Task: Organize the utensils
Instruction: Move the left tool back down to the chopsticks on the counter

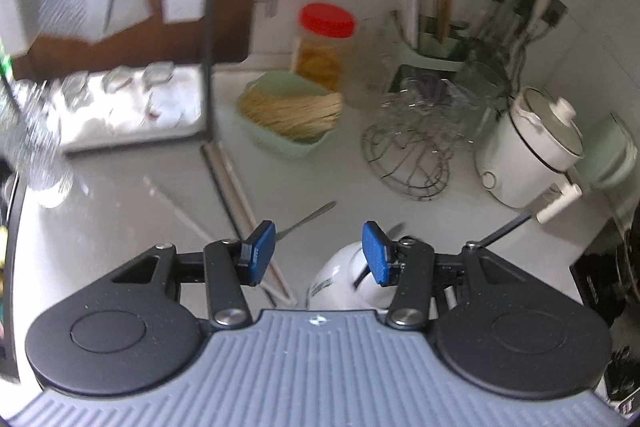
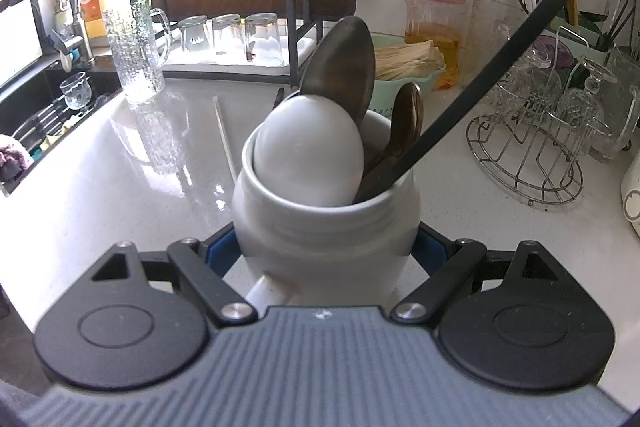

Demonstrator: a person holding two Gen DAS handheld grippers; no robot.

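My right gripper (image 2: 326, 253) is shut on a white ceramic jar (image 2: 328, 223), its blue pads pressing on either side. The jar holds a white spoon (image 2: 308, 155), a large metal spoon (image 2: 344, 59), a smaller one (image 2: 408, 123) and a long black handle (image 2: 500, 55). My left gripper (image 1: 318, 253) hangs open above the counter with nothing between its pads. The jar (image 1: 340, 283) shows just below it. Light chopsticks (image 1: 236, 187) and a metal utensil (image 1: 308, 219) lie on the counter ahead of it. A single chopstick (image 2: 224, 139) lies beyond the jar.
At the back stand a green basket of straw-coloured sticks (image 1: 288, 115), a red-lidded jar (image 1: 326, 43), a wire rack with glasses (image 2: 536, 147), a white cooker (image 1: 532, 151) and a utensil holder (image 1: 432, 39). A tray of upturned glasses (image 2: 232, 39), a glass mug (image 2: 136, 55) and the sink (image 2: 48, 107) are left.
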